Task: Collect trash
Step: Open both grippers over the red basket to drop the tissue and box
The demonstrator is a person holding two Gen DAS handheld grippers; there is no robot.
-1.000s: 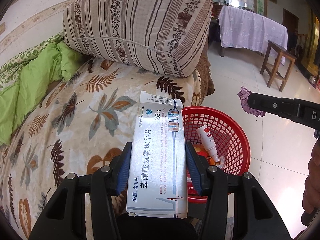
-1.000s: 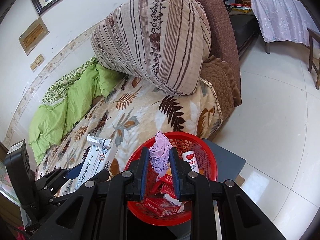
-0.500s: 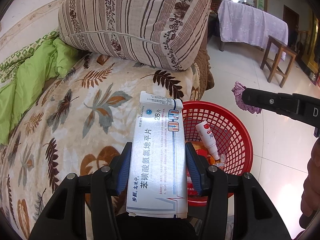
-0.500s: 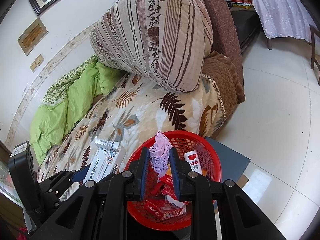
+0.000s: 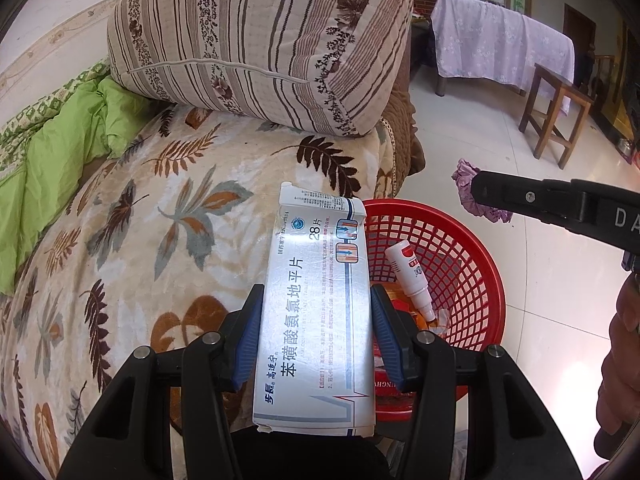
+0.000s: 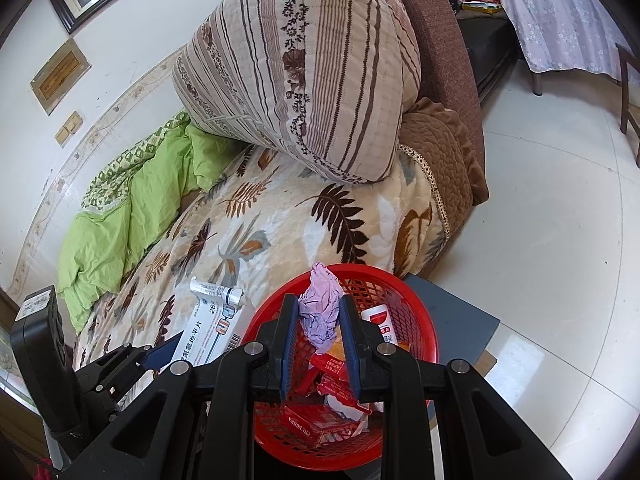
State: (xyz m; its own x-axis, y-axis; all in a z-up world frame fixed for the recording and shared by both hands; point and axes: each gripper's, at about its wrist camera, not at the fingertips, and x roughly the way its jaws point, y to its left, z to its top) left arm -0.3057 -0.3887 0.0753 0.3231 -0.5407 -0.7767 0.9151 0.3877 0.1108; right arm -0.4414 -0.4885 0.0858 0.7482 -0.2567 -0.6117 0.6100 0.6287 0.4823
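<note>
My left gripper [image 5: 316,316] is shut on a white and blue medicine box [image 5: 316,320], held over the leaf-patterned bed cover beside the red mesh basket [image 5: 476,264]. In the right wrist view the same box [image 6: 208,332] shows at lower left with the left gripper [image 6: 160,354]. My right gripper [image 6: 320,320] is shut on a crumpled purple tissue [image 6: 322,308] above the red basket [image 6: 420,320]. From the left wrist view the tissue [image 5: 466,188] sticks out past the right gripper's black finger [image 5: 520,196]. The basket holds a small white bottle [image 5: 412,276], red packets [image 6: 332,376] and paper scraps.
A striped pillow [image 5: 260,36] lies on the bed, with a green quilt [image 5: 52,152] to the left. The basket stands on a grey block [image 6: 456,320] on the shiny tile floor. A wooden stool [image 5: 556,112] and a cloth-draped table [image 5: 500,40] stand farther off.
The left wrist view has swung slightly, so the basket and the right gripper with its tissue sit a bit nearer the box. Both grips are unchanged.
</note>
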